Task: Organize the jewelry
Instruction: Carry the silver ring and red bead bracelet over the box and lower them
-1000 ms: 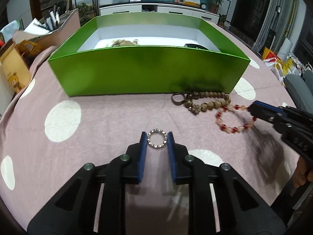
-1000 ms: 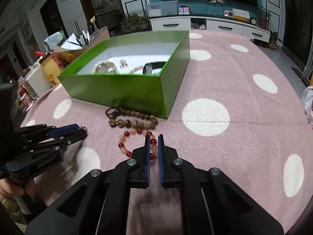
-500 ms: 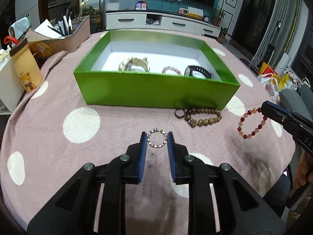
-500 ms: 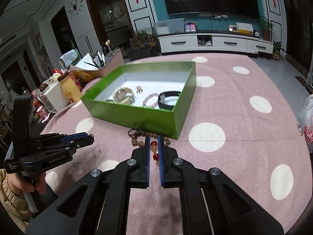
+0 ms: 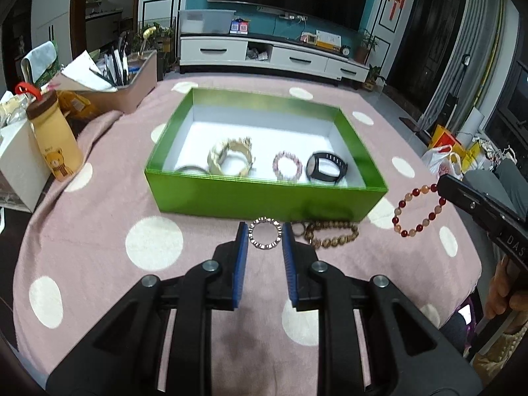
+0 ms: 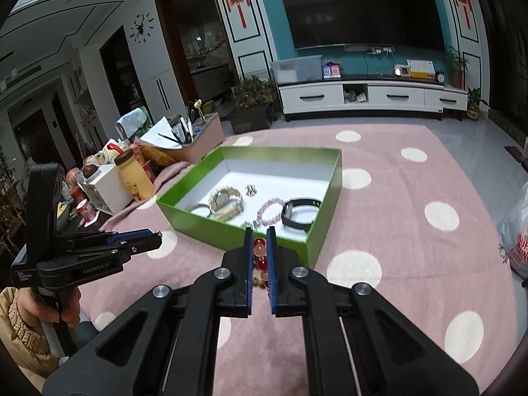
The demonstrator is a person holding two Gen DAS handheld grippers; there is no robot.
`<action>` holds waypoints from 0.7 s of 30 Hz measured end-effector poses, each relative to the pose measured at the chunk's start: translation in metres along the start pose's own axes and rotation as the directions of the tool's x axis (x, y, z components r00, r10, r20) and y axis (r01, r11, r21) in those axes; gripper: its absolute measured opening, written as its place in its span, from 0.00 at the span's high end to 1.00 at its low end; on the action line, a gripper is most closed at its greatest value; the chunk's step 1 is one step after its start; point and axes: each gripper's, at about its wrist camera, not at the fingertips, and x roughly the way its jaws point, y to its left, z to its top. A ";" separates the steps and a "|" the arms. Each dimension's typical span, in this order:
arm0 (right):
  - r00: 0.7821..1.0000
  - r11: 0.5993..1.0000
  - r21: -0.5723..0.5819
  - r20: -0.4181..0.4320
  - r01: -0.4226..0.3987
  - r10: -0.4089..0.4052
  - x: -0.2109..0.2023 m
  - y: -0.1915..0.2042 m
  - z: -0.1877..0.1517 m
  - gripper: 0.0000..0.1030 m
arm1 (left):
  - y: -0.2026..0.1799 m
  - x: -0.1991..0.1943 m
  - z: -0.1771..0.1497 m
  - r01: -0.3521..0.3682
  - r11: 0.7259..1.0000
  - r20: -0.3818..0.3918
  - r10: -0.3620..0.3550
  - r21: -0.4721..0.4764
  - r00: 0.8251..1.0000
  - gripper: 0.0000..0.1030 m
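Your left gripper (image 5: 265,241) jaws clamp the stiff, light silver ring (image 5: 265,233) by its rim. Your right gripper (image 6: 259,257) jaws pinch the floppy red bead bracelet (image 5: 417,209); it will swing, so carry it gently over the green box (image 5: 264,198).

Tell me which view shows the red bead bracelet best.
The left wrist view: the red bead bracelet hangs as a full loop from the right gripper. The right wrist view shows only a few beads pinched between its jaws.

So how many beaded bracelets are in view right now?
3: a pink one inside the green box, a brown one on the cloth before it, a red one hanging from the right gripper. Others may be hidden.
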 end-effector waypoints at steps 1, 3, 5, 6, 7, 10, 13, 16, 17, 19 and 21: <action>1.000 1.000 -0.003 0.004 -0.001 0.001 0.000 0.000 0.002 0.93 | 0.001 -0.002 0.005 0.002 1.000 0.008 -0.002 0.002 1.000 0.80; 1.000 1.000 -0.014 0.016 -0.004 0.004 0.000 0.002 0.009 0.93 | 0.001 -0.004 0.013 -0.001 1.000 0.018 0.001 0.009 1.000 0.80; 1.000 1.000 -0.021 0.026 -0.006 0.006 0.000 0.004 0.015 0.93 | 0.000 -0.006 0.023 -0.002 1.000 0.030 0.001 0.016 1.000 0.80; 0.999 1.000 -0.025 0.031 -0.006 0.007 0.001 0.004 0.018 0.93 | 0.000 -0.007 0.027 0.000 1.000 0.034 -0.001 0.017 0.999 0.80; 0.999 1.000 -0.028 0.037 -0.006 0.007 0.001 0.005 0.022 0.93 | 0.001 -0.007 0.033 0.002 1.000 0.040 -0.002 0.016 0.999 0.80; 0.999 0.999 -0.033 0.051 -0.009 0.010 0.003 0.004 0.032 0.93 | 0.003 -0.008 0.045 0.009 1.000 0.051 -0.010 0.013 0.999 0.80; 0.998 0.999 -0.037 0.063 -0.009 0.012 0.005 0.004 0.040 0.93 | 0.004 -0.006 0.058 0.015 1.000 0.056 -0.016 0.009 0.998 0.80; 0.998 0.999 -0.039 0.069 -0.011 0.013 0.007 0.002 0.046 0.93 | 0.004 -0.004 0.067 0.008 1.000 0.067 -0.009 0.015 0.998 0.80; 0.997 0.999 -0.038 0.070 -0.011 0.014 0.009 0.001 0.048 0.93 | 0.004 -0.003 0.070 0.008 1.000 0.070 -0.009 0.018 0.998 0.80; 0.997 0.999 -0.038 0.070 -0.009 0.012 0.012 -0.001 0.052 0.93 | 0.004 -0.001 0.076 0.010 1.000 0.071 -0.011 0.016 0.997 0.80; 0.997 0.999 -0.036 0.071 -0.007 0.010 0.016 -0.004 0.056 0.93 | 0.005 0.002 0.083 0.013 1.000 0.071 -0.014 0.012 0.997 0.80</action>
